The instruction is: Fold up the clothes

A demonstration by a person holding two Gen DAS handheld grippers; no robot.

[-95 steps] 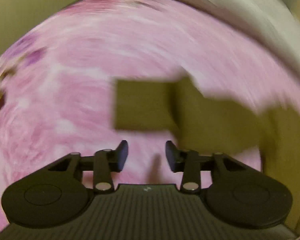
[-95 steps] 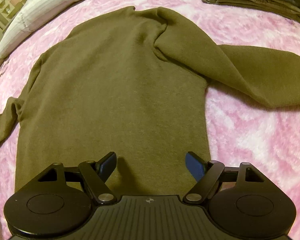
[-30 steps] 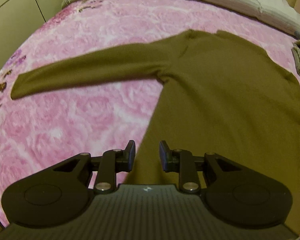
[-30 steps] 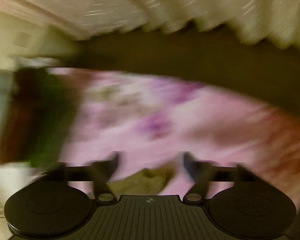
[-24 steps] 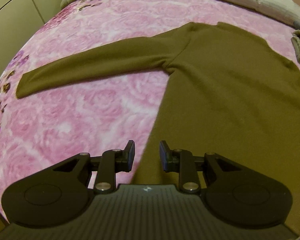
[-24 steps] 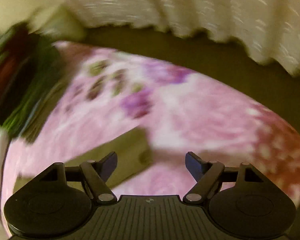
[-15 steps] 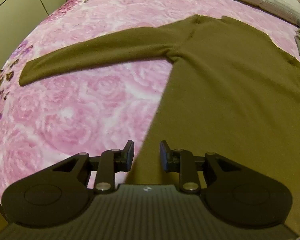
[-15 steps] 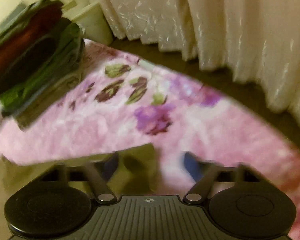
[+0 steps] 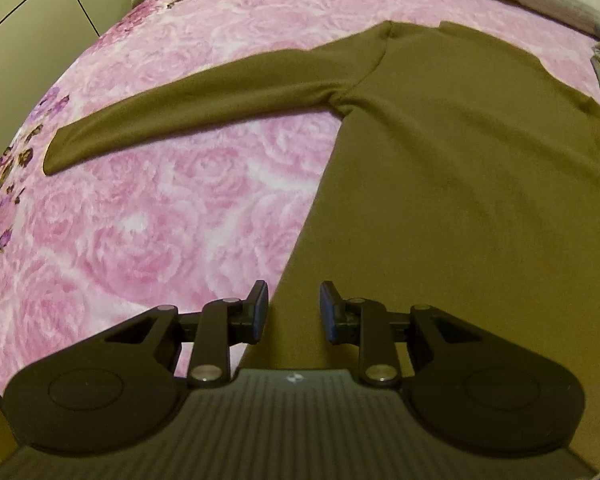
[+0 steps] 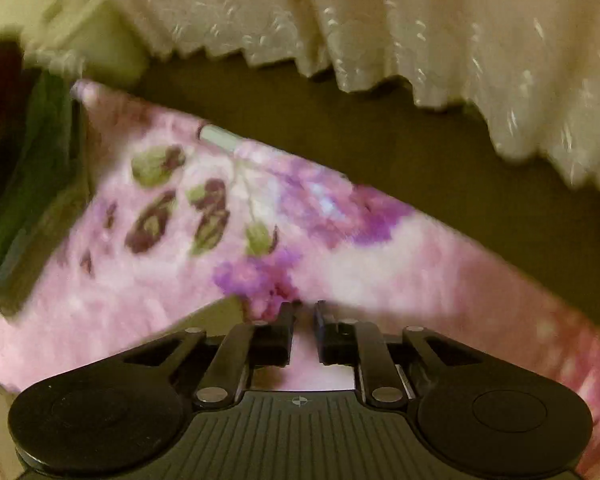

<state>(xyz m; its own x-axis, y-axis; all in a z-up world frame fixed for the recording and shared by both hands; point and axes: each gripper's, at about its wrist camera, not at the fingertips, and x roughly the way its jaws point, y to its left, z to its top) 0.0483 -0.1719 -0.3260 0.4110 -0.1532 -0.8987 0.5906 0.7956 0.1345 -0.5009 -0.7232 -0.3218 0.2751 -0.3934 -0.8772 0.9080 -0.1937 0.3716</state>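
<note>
Right wrist: blurred curtain (image 10: 440,20) beyond blanket (image 10: 340,240), clothes stack (image 10: 16,168) left

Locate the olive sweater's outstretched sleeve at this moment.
In the left wrist view the sleeve lies flat on the pink floral blanket, reaching left from the sweater body, ahead of the left gripper.

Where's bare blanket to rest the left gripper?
Free: the pink blanket between the sleeve and the sweater side edge, left of the left gripper. Crowded: the folded pile in the right view.
</note>
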